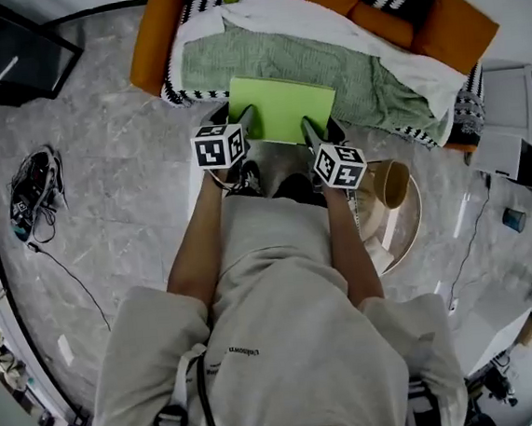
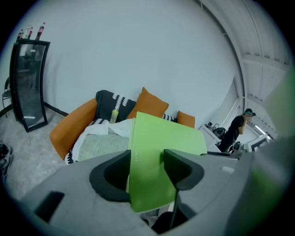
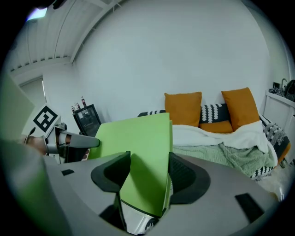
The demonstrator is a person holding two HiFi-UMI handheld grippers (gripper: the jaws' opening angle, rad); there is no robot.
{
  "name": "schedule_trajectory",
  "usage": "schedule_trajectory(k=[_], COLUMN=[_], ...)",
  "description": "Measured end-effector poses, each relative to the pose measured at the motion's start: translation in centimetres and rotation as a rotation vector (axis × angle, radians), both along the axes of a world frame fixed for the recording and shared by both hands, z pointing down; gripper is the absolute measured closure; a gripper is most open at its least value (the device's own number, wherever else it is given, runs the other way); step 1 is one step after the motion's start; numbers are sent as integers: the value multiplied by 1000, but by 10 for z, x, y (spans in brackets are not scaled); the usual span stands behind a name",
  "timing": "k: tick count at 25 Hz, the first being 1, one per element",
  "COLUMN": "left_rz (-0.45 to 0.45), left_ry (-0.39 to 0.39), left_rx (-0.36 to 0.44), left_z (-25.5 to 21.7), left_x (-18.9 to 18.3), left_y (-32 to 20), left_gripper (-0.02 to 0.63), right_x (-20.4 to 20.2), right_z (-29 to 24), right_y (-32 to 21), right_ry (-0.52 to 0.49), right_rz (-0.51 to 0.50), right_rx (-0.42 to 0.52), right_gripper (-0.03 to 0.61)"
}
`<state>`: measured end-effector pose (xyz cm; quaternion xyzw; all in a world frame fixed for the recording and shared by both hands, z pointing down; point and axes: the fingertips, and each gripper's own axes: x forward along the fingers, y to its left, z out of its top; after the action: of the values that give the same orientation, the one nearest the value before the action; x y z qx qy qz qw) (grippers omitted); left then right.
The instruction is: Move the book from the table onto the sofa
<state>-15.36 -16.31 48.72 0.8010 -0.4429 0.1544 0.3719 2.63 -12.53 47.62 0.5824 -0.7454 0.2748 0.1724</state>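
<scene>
Thin lime-green flat book (image 1: 282,108) is held in the air, approx. level, over the front edge of the orange sofa (image 1: 150,41) and above the pale green throw (image 1: 355,72) spread on the seat. It is well clear of the round pale table (image 1: 417,213) at lower R and not yet set down. Judged light and fairly stiff, as no sag is seen btwn the two grips. Covers look smooth, so prob. slippery under a weak pinch. Best taken along the near edge w/ one grip toward each corner, as is done here. A single-corner hold would likely let it swing or fan open. Left gripper (image 1: 242,125): jaws are set fairly wide and clamped on the book's near-left edge, w/ the cover seen running btwn both pads in the left gripper view. Right gripper (image 1: 314,133): jaws are likewise closed on the near-right edge, w/ the book wedged btwn the pads in the right gripper view. Nothing else is touched by either gripper.
</scene>
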Motion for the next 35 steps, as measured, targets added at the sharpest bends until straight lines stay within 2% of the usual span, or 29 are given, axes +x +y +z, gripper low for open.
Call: schedule_trajectory(k=[8,16,21,29,35], left_rz=[-49,-71,-86,-142,-151], left_ry=[-22,-28,-17,-54,-79], left_rx=[28,50,28,-1,-31], left_z=[-11,-21,-16,-8,6], left_x=[-24,-30,-20,-12,10], left_y=[-24,-69,-93,-148,-190], left_gripper=[383,383,385,385,385], right_x=[-23,-28,-17,-8,13], right_z=[-7,-14,-12,1,18], right_y=[-36,-86,-115,-183,-227], right_ry=[-12,-22,-11,-39,-63], right_rz=[-77,-102,-126,-175,-186], right_rx=[41,52,30,-11,-55], right_gripper=[327,327,327,327,327])
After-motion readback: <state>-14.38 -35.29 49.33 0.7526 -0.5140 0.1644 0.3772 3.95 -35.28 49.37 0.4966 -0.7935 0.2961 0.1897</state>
